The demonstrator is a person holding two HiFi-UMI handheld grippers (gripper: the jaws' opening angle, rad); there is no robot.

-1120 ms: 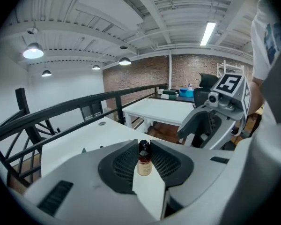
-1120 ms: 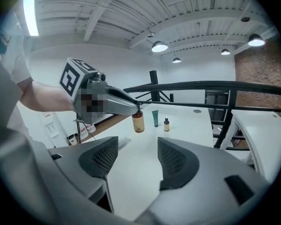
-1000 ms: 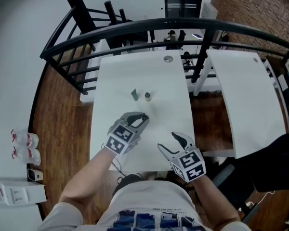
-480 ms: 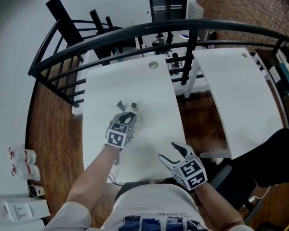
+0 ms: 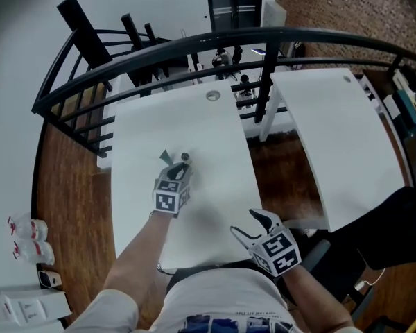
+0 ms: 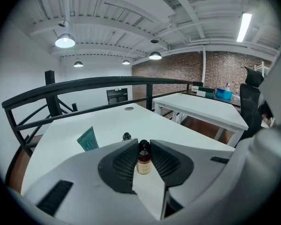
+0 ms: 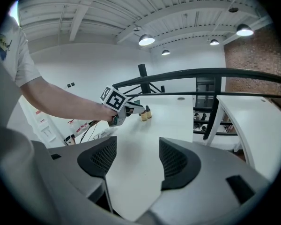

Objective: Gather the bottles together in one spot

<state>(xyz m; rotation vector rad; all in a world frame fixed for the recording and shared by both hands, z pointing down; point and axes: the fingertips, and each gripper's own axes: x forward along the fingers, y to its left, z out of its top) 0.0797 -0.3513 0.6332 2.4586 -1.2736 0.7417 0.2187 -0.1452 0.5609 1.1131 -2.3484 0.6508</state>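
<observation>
Pinching a small amber bottle (image 6: 144, 159) between the pads of the left hand-held gripper (image 5: 182, 166), just short of a second bottle (image 6: 126, 136) standing beyond its tips on the worktop (image 6: 107, 118). Probably risking a knock: pushing ahead while letting go, toppling that neighbour toward the teal tube (image 6: 88, 138) lying left of it. Holding the right hand-held gripper (image 7: 138, 146) spread and empty, well behind.

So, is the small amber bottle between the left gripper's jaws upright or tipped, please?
Upright: the amber bottle shows its black cap on top, body vertical.
</observation>
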